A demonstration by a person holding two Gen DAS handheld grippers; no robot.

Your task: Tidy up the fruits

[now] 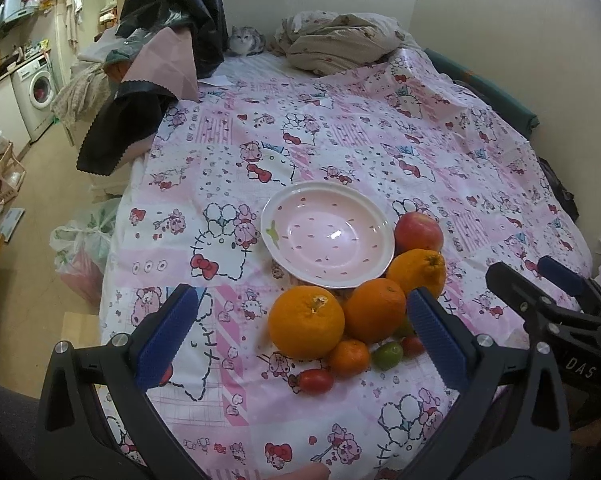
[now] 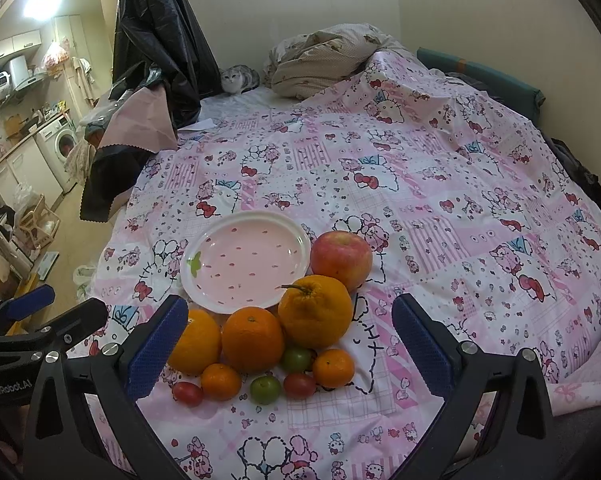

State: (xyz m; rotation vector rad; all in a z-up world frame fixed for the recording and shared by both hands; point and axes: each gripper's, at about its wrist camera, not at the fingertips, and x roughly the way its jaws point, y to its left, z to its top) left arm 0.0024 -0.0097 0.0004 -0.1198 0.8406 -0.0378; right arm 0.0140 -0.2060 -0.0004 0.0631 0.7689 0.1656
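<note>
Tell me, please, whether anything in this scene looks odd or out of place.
Yes: a cat sits at the far end of the bed, facing the fruit. The pink plate is empty, with the apple and oranges lying loose on the bedsheet beside it.

Left gripper [image 1: 300, 328] and right gripper [image 2: 290, 336] hover side by side, jaws spread wide
</note>
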